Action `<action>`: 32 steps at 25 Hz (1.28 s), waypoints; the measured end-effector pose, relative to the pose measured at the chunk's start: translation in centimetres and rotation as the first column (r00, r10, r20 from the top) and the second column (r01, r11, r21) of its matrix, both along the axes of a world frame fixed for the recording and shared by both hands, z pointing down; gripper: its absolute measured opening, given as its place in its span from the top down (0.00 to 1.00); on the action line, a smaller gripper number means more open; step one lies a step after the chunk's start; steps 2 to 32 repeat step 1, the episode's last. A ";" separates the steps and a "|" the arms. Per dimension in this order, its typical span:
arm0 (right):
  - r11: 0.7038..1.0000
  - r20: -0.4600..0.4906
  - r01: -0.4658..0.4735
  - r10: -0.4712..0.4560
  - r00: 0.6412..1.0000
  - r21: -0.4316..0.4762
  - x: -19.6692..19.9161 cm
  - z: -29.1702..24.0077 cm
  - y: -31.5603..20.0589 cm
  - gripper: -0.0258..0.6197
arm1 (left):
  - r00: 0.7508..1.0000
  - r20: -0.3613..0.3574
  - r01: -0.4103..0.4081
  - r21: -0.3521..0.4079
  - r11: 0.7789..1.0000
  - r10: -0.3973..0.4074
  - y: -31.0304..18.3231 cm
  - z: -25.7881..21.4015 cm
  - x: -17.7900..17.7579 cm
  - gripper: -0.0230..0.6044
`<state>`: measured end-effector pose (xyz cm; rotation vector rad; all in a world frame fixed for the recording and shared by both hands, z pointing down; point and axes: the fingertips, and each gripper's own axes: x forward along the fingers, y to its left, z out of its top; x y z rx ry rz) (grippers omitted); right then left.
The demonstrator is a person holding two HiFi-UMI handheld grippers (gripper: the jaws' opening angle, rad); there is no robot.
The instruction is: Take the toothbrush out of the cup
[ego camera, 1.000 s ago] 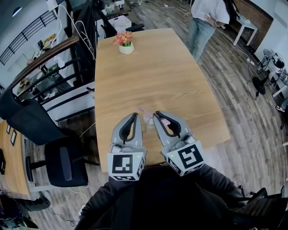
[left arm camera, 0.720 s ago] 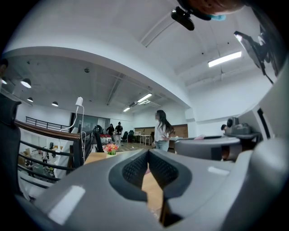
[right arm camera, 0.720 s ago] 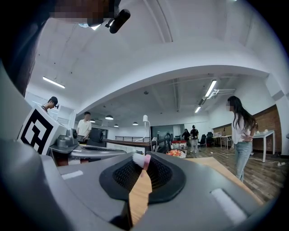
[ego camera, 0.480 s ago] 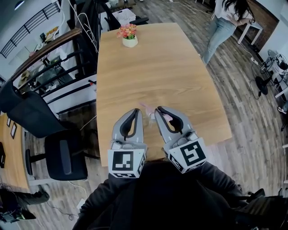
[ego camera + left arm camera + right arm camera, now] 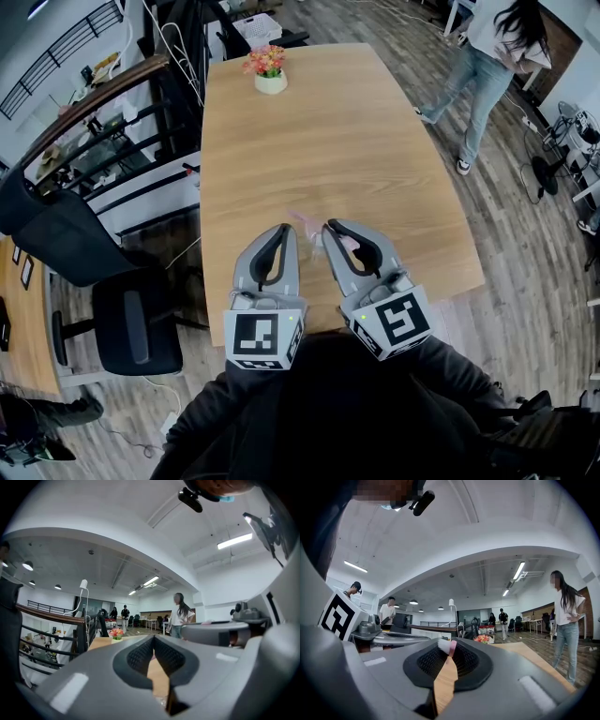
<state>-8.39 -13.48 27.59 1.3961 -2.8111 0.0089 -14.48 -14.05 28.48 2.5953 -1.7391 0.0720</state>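
Note:
Both grippers hover level over the near edge of the wooden table [image 5: 328,141]. My right gripper [image 5: 330,228] is shut on the pink toothbrush [image 5: 302,222]. In the right gripper view its pink and white end [image 5: 447,647] sticks up between the pads at the jaw tips [image 5: 450,645]. A clear cup [image 5: 312,253] shows only faintly between the two grippers, and I cannot tell whether the brush's lower end is in it. My left gripper [image 5: 284,230] lies beside it, jaws closed tip to tip [image 5: 153,638], with nothing seen between them.
A small pot of flowers [image 5: 268,75] stands at the table's far end. A black office chair [image 5: 131,328] and a railing [image 5: 103,122] are on the left. A person [image 5: 492,66] walks on the floor to the far right.
Both grippers and the toothbrush stay where they were. The person in the background has walked further to the right, and the head view has shifted slightly.

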 end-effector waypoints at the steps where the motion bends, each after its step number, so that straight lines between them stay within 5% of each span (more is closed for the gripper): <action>1: 1.000 0.000 0.000 0.000 1.000 0.000 0.0 0.0 0.0 0.92 | 1.000 0.000 0.000 0.000 1.000 0.000 0.0 0.0 0.0 0.95; 32: 1.000 0.000 0.000 0.000 1.000 0.000 0.0 0.0 0.0 0.92 | 1.000 0.000 0.000 0.000 1.000 0.000 0.0 0.0 0.0 0.95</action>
